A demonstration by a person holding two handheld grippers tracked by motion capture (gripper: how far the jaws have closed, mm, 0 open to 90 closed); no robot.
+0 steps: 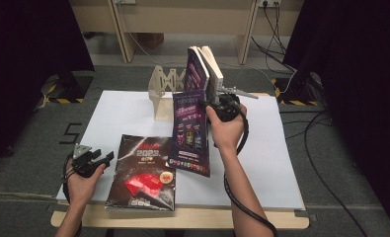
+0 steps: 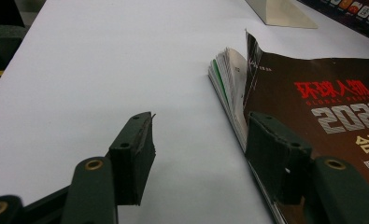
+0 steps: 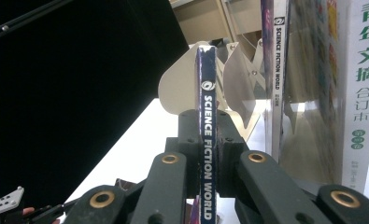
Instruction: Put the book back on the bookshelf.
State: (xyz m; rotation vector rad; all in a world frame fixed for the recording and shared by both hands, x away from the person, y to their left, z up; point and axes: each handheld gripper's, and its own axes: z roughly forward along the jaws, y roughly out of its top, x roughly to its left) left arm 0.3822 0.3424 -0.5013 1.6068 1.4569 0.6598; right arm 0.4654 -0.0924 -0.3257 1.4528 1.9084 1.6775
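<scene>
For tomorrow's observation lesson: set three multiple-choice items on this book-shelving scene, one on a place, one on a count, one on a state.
1. Where does the dark 2023 book lie?
A. flat on the white sheet
B. in the rack
C. on the floor

2. How many books stand upright in the rack?
A. none
B. two
C. five

3. How are the right tongs?
A. wide open
B. shut on the Science Fiction World magazine
C. shut on nothing

Key: 1 A, its cover faces up beside the open left tongs; 2 B, two spines stand side by side; 3 B, both pads press its spine.
</scene>
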